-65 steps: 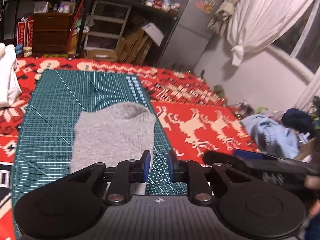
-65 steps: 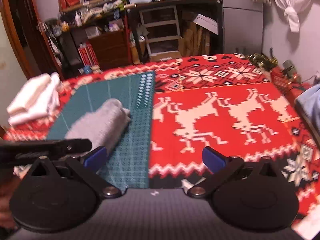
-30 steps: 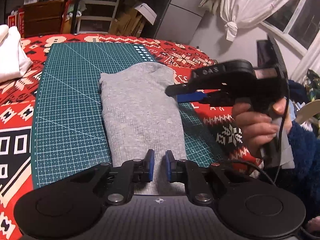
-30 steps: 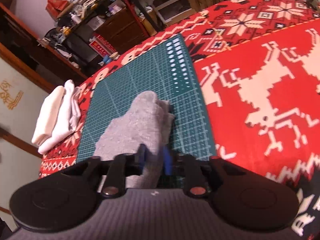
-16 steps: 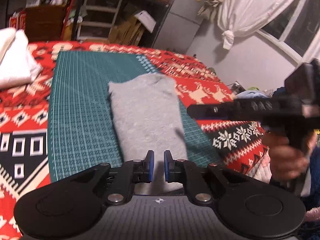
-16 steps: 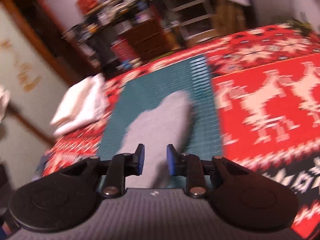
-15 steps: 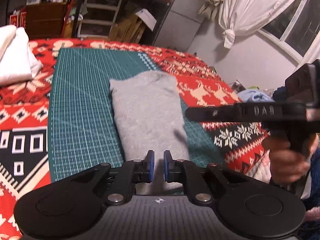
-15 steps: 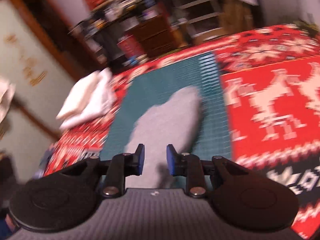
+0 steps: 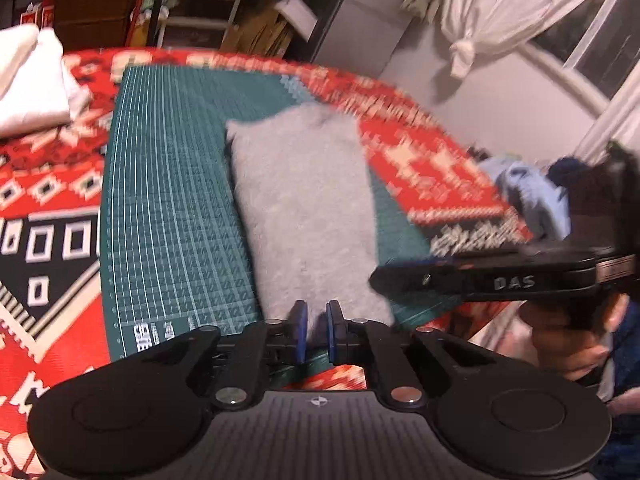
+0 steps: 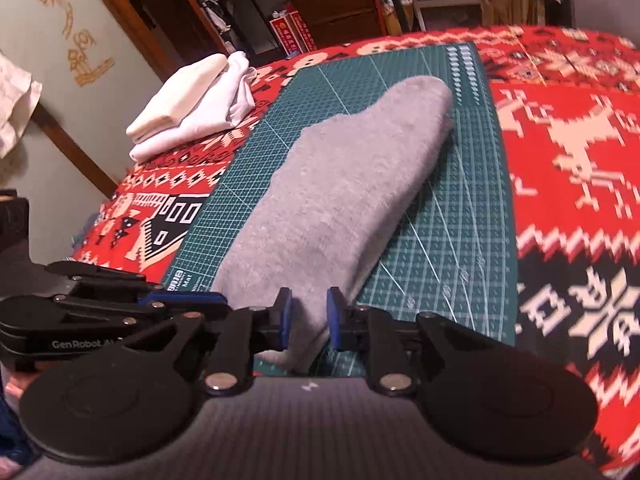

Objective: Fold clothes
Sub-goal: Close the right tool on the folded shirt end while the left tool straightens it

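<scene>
Two views | your left gripper (image 9: 313, 330): fingers nearly together, pinching grey garment's (image 9: 304, 204) near hem | your right gripper (image 10: 308, 320): fingers narrow, garment's near corner between them; grip unclear | garment folded long on green cutting mat (image 10: 452, 216) | only right view shows mat bare rightward | white folded stack (image 10: 192, 108) left, well apart.

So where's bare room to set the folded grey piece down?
Bare mat right of the grey garment, then open red blanket beyond. A mat strip lies free toward the white stack. The near edge is crowded by both grippers.
</scene>
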